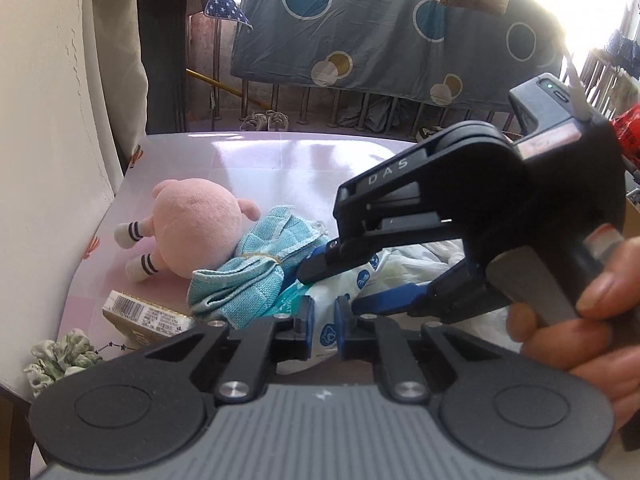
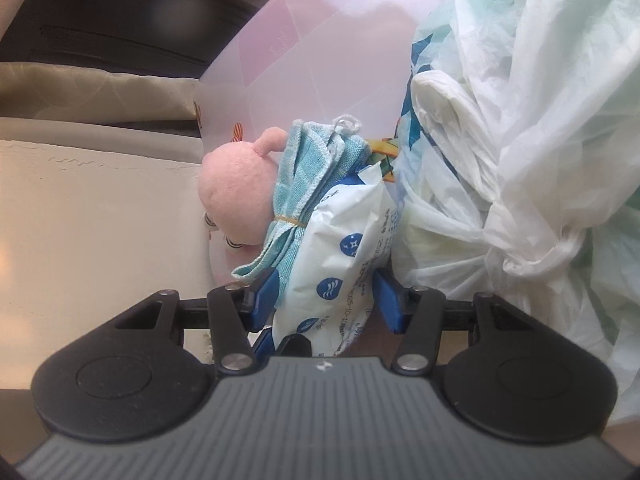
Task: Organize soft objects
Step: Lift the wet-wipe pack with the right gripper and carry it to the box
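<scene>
A white tissue pack with blue round marks (image 2: 344,248) lies on the pink table, also seen in the left wrist view (image 1: 340,300). My right gripper (image 2: 326,300) has its blue pads on both sides of the pack and grips it. My left gripper (image 1: 323,328) is nearly shut on the pack's near edge. A folded light-blue towel (image 1: 256,264) bound with a rubber band lies against the pack, also in the right wrist view (image 2: 308,184). A pink plush doll (image 1: 196,228) lies beyond the towel and shows in the right wrist view too (image 2: 236,196).
White plastic bags (image 2: 520,140) are heaped right of the pack. A small barcode box (image 1: 140,316) and a green scrunchie (image 1: 60,360) lie at the table's near left. A cream wall (image 1: 40,160) borders the left. The pink tabletop (image 1: 280,164) stretches toward a railing.
</scene>
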Motion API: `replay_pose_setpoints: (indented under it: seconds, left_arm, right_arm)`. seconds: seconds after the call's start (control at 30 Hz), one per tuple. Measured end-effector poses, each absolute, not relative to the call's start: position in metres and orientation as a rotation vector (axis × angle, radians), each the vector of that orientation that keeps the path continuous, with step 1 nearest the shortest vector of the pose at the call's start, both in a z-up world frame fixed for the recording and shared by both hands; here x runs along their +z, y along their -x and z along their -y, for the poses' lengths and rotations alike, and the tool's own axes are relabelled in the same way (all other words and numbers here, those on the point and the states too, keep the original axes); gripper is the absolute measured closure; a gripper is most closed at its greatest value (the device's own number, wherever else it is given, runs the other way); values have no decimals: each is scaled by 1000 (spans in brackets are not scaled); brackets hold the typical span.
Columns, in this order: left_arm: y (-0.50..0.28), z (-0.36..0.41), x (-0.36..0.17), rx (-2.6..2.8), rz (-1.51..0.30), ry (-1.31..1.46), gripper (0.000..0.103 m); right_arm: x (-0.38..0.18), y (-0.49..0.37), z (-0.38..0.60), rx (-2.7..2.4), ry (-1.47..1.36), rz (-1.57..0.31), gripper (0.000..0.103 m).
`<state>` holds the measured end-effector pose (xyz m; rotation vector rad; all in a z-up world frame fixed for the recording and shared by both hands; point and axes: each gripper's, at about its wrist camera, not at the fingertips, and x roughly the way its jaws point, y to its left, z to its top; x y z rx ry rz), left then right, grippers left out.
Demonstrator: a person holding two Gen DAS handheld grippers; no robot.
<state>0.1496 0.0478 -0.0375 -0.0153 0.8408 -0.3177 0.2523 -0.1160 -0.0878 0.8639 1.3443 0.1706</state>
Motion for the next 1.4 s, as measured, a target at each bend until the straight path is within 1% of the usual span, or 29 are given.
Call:
replay_pose_setpoints:
  seconds: [0.03, 0.1, 0.13, 0.27, 0.33, 0.5, 0.6, 0.7, 0.8, 0.97, 1.2, 1.4]
  left_arm:
    - [-148, -50, -38, -326, -841, 26, 92]
    - [-147, -55, -37, -341, -845, 54, 93]
    - [-146, -58, -35, -351, -847, 72, 91]
    - [-136, -76, -20, -345, -821, 125, 74]
    - [-131, -87, -12, -326, -810, 145, 71]
    - [-115, -116, 5, -285, -803, 215, 71]
    - [-103, -130, 10, -267, -800, 246, 71]
    - [-92, -142, 12, -245, -808, 255, 71]
    - [-84, -147, 7, -245, -830, 261, 70]
    - [-81, -140, -16, -295, -923, 282, 63]
    - [-92, -125, -43, -374, -997, 326, 58]
    - [-97, -119, -46, -406, -1002, 315, 51]
  right_arm:
    - [-88, -251, 117, 171, -860, -1336, 65]
    - [-89, -248, 123, 181, -856, -1321, 68]
    - [-88, -247, 125, 185, -854, -1313, 70]
    - [-80, -241, 132, 210, -839, -1275, 72]
    - [-71, -237, 136, 234, -839, -1246, 72]
    - [-40, -220, 147, 349, -839, -1159, 72]
    - [-28, -206, 149, 444, -858, -1152, 72]
    - [-30, -187, 148, 546, -880, -1186, 72]
    - [-45, -170, 140, 591, -866, -1234, 72]
    - [-75, -159, 126, 600, -858, -1294, 72]
    - [-65, -164, 125, 587, -761, -1301, 70]
    - [-64, -163, 129, 548, -698, -1294, 70]
